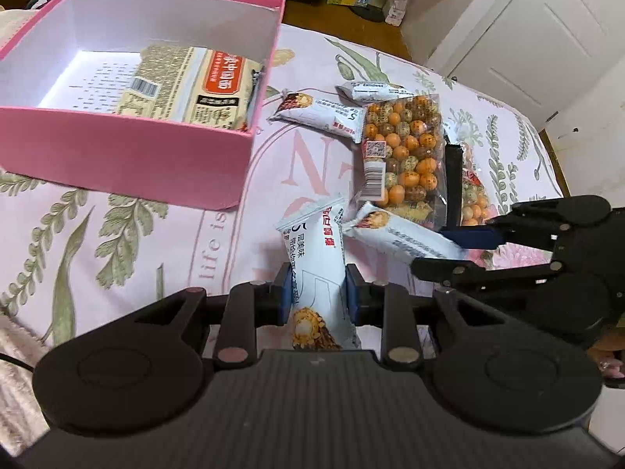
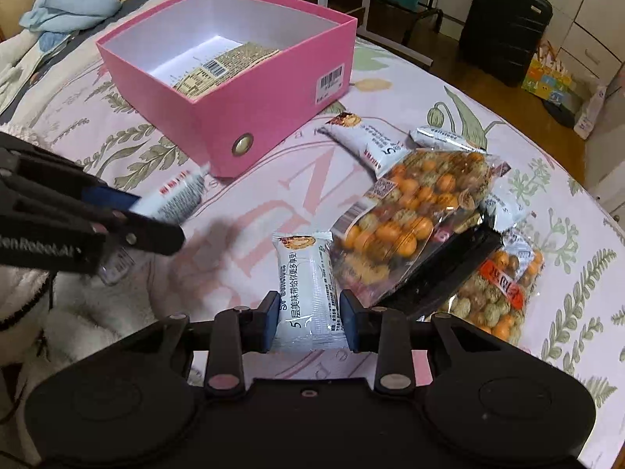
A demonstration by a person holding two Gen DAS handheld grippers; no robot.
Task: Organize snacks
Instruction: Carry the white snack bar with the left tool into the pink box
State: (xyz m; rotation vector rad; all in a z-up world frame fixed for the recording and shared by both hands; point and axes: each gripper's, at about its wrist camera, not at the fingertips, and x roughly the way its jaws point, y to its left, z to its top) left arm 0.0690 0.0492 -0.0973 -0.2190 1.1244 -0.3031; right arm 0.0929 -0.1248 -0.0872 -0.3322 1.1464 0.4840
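done: one flat packet in pink box (image 1: 129, 156) | left gripper (image 1: 318, 293) jaws clamp wafer bar (image 1: 312, 269) | right gripper (image 2: 308, 320) jaws closed around second bar (image 2: 308, 293) | left: loose bars, nut bags (image 1: 406, 148) beside box

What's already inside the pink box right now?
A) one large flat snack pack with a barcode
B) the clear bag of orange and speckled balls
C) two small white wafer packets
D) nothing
A: a single large beige snack pack with a barcode lies flat on the floor of the pink box; the ball bag is on the bedspread outside it, and each gripper's white packet is outside the box too.
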